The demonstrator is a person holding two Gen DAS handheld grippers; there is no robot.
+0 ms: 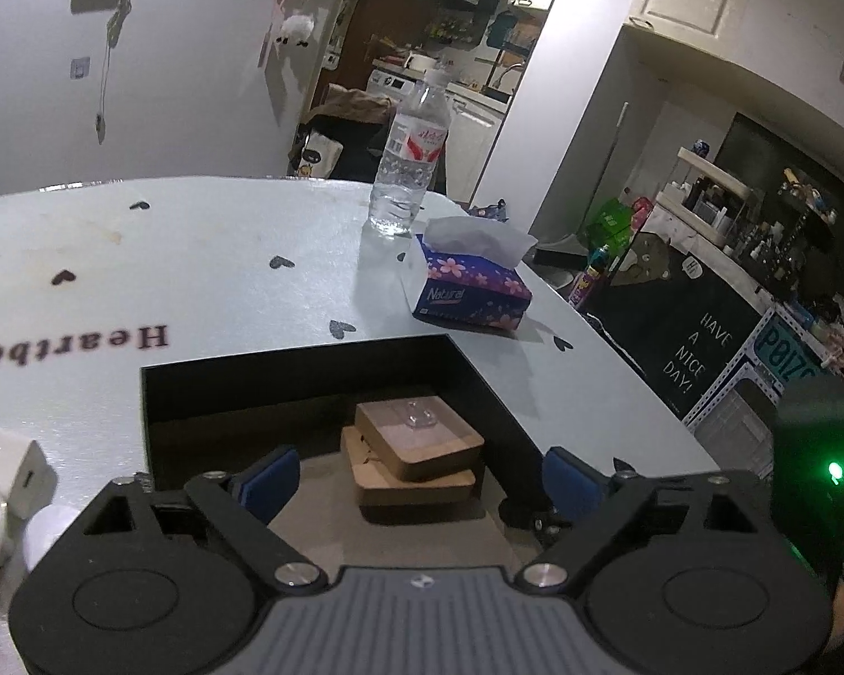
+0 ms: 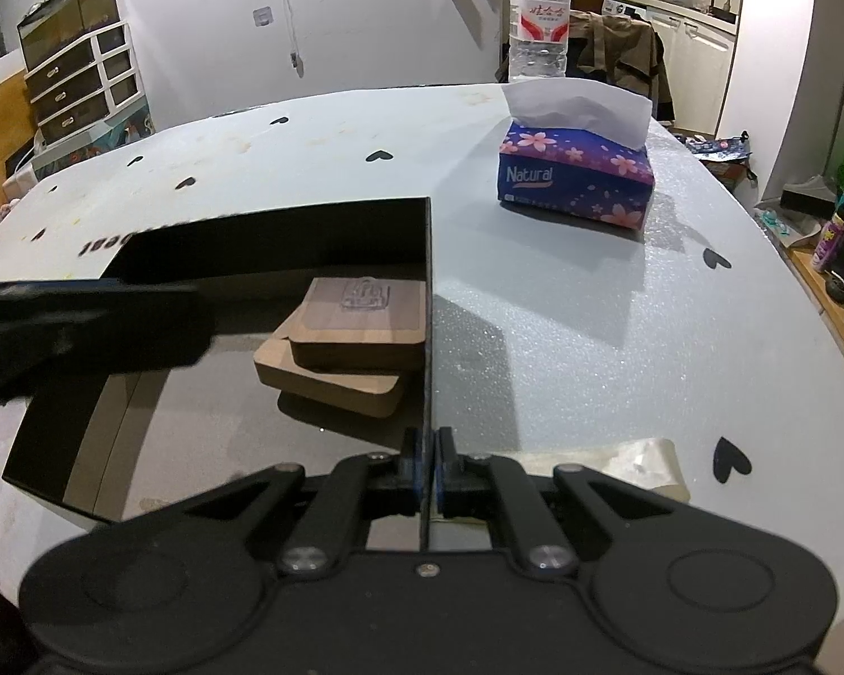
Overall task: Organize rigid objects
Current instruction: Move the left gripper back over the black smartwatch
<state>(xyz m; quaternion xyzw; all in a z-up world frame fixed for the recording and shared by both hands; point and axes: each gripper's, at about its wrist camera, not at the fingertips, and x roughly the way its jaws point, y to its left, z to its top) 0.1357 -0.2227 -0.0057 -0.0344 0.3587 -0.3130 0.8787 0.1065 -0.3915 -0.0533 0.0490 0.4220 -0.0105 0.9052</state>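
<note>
flanking black box [image 2: 427, 309]: tissue pack [image 2: 577, 180], bottle [image 2: 539, 22]

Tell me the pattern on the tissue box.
The tissue box is dark blue-purple with pink flowers, clearest in the right wrist view.

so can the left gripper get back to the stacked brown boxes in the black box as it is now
Probably yes. The left gripper is open and empty, pointed at the brown boxes, with nothing between. The black box is open-topped, and the right gripper only pinches its side wall.
</note>
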